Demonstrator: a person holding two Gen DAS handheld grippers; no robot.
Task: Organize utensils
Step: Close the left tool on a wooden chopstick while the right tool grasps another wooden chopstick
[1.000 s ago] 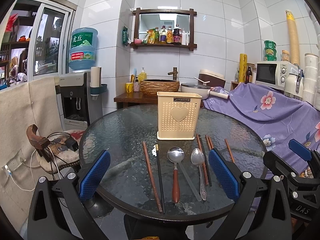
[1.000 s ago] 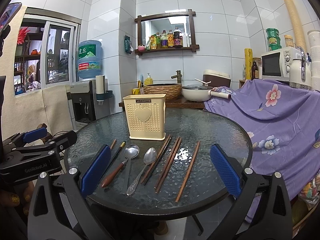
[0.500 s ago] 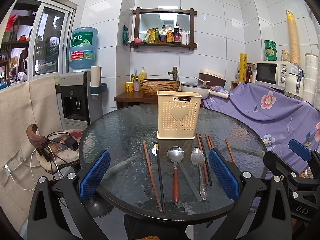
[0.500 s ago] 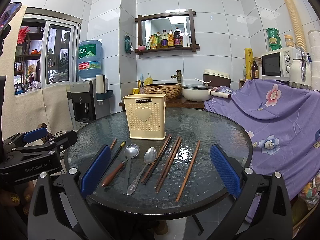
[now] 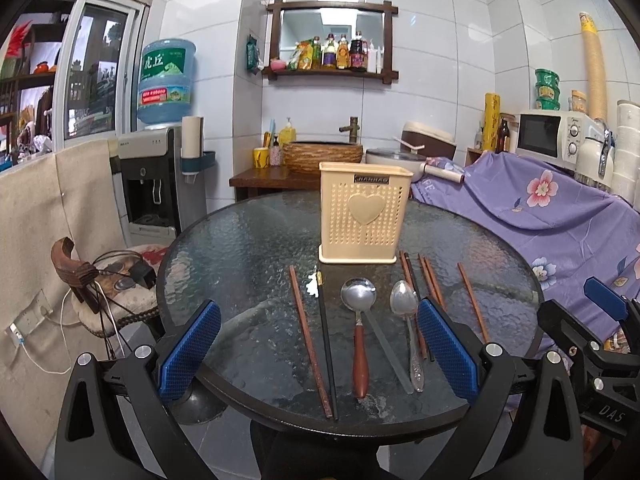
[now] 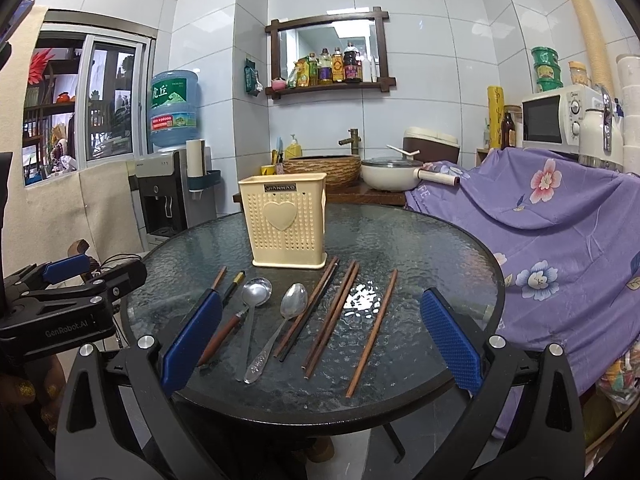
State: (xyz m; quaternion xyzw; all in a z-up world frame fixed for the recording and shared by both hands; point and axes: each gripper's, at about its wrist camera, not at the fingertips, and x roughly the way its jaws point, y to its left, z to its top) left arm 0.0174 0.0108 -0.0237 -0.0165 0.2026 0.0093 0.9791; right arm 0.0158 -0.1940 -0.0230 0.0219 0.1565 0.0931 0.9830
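Note:
A cream perforated utensil holder (image 5: 365,218) (image 6: 286,226) with a heart stands upright on the round glass table (image 5: 240,264) (image 6: 432,248). In front of it lie several wooden chopsticks (image 5: 306,332) (image 6: 372,330), a black chopstick (image 5: 327,344), a wooden-handled ladle (image 5: 359,322) (image 6: 252,300) and a metal spoon (image 5: 406,320) (image 6: 286,312). My left gripper (image 5: 318,354) is open and empty, near the table's front edge. My right gripper (image 6: 320,340) is open and empty, also at the front edge, to the right of the left one.
A chair with cables (image 5: 116,280) stands left of the table. A water dispenser (image 5: 156,184) is behind it. A purple flowered cloth (image 6: 552,232) covers furniture on the right, with a microwave (image 6: 556,120) on it. A wooden side table with a basket and pot (image 6: 384,178) is behind.

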